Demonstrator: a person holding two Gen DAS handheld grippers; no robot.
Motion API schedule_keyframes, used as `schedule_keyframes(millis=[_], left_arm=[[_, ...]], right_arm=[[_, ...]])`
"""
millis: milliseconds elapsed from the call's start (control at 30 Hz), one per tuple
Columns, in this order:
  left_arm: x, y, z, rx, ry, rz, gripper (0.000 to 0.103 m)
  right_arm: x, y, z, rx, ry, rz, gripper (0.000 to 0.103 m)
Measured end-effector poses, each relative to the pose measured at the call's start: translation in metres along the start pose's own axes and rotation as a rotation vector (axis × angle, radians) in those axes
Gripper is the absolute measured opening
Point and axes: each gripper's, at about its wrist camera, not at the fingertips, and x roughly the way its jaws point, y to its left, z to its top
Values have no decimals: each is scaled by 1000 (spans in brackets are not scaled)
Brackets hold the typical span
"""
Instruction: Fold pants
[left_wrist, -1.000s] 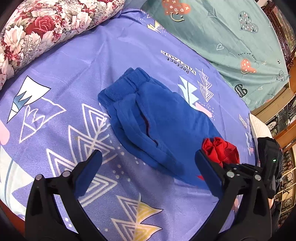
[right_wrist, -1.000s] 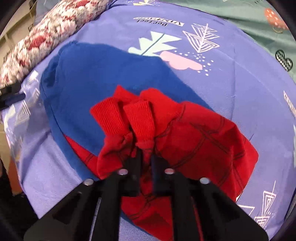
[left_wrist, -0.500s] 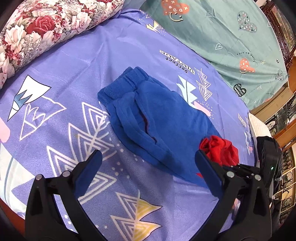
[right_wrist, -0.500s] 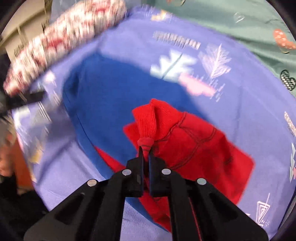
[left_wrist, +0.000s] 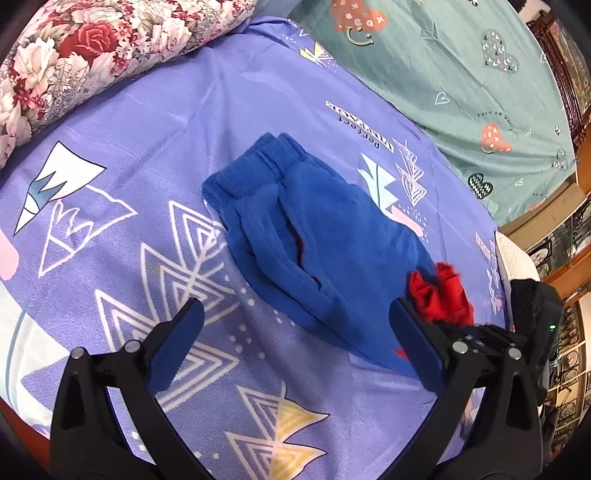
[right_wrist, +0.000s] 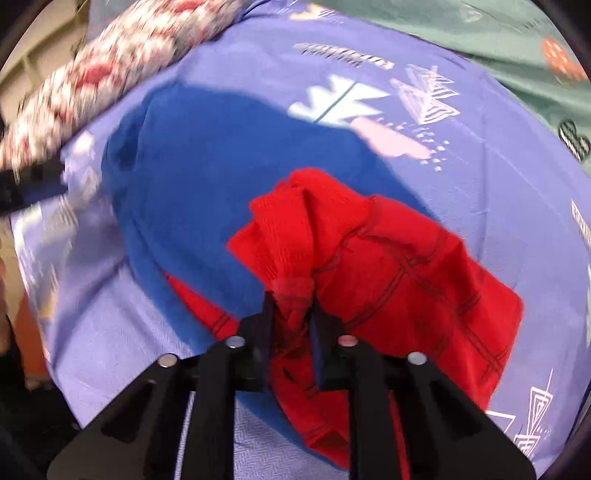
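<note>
The pants (left_wrist: 325, 236) are blue on the upper half and red on the legs. They lie on the purple patterned sheet (left_wrist: 155, 122), waistband to the far left. My left gripper (left_wrist: 295, 343) is open and empty, held above the sheet just in front of the pants. My right gripper (right_wrist: 291, 302) is shut on the bunched red leg ends (right_wrist: 295, 236) and holds them lifted over the blue part (right_wrist: 207, 173). The red legs (left_wrist: 441, 295) also show in the left wrist view at the right, with the right gripper behind them.
A floral pillow (left_wrist: 85, 48) lies at the far left. A green printed sheet (left_wrist: 461, 62) covers the far right of the bed. Wooden furniture (left_wrist: 569, 229) stands beyond the bed's right edge.
My right gripper has carried the red leg ends further over the blue part, towards the waistband. The left gripper has stayed put, open.
</note>
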Motion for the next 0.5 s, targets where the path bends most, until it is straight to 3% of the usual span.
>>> schedule_keyframes(millis=[133,233,267,333,367,433,500], left_arm=[[5,13,15,-66,16,-18,101],[18,21,27,-113,48,-9,101],[23,23,31,-123,58,-12,101],[35,29,40,-149,77,10,101],[42,33,44,-167,95,1,101],[59,42,52,-220,137,-22,101],[73,48,61,-250,143,-20,101]], right_arm=[[-26,4,8,-45,-65,-94,14],[1,25,-2,-146,22,-130,16],[12,30,-7,-162,48,-145,17],[12,34,-13,-174,6,-174,28],[9,33,-13,-167,-8,-163,30],[-8,27,-14,-124,-67,-79,43],[-31,21,-17,-90,-149,-28,46]])
